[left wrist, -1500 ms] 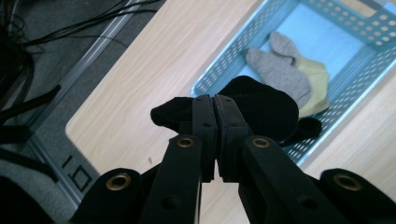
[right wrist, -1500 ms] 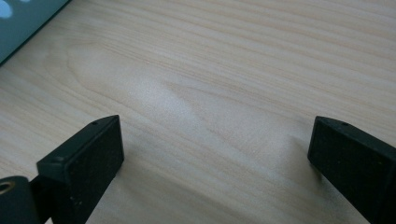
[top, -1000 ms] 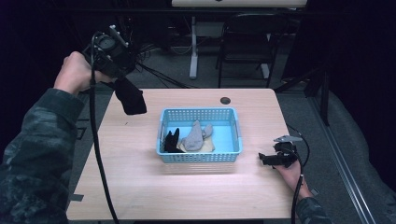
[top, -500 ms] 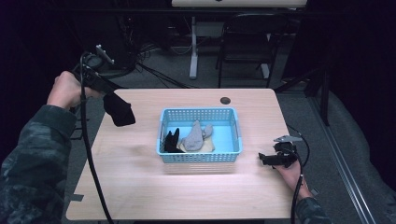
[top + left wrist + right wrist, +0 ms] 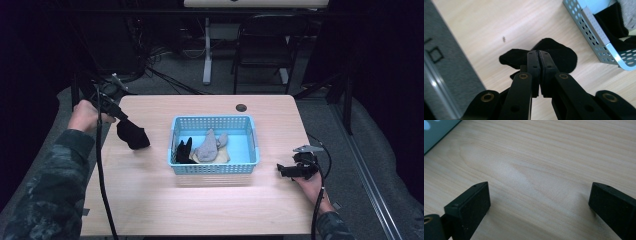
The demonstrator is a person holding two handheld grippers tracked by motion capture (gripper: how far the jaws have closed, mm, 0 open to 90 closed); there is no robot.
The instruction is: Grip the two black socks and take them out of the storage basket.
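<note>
Basket point(image 5: 248, 135), pale blue plastic with perforated walls, sits right in the middle of the wooden table point(image 5: 200, 210), and it's holding a small heap of socks. A grey sock point(image 5: 207, 148) lies across the middle of it, a black sock point(image 5: 184, 151) is tucked up against the basket's left wall, and there's a cream-coloured piece point(image 5: 221, 157) peeking out from under the grey one. In the left gripper view a corner of the basket point(image 5: 599, 37) shows, with dark fabric draped just inside the rim.

Over on the left side of the table, well clear of the basket, the left gripper point(image 5: 121, 118) has another black sock point(image 5: 133, 134) dangling from it, jaws pressed together on the cloth. From its own camera you see the left gripper point(image 5: 539, 53) pinched tight, the bunched black sock point(image 5: 564, 57) bulging out behind the tips above the wood.

On the right, the right gripper point(image 5: 283, 170) rests low near the table's front right, apart from the basket, its jaws spread wide. In its own view the right gripper point(image 5: 539, 195) has bare wood grain between the two pads.

A small dark round spot point(image 5: 241, 107) sits near the table's far edge. No writing that I can read anywhere.
</note>
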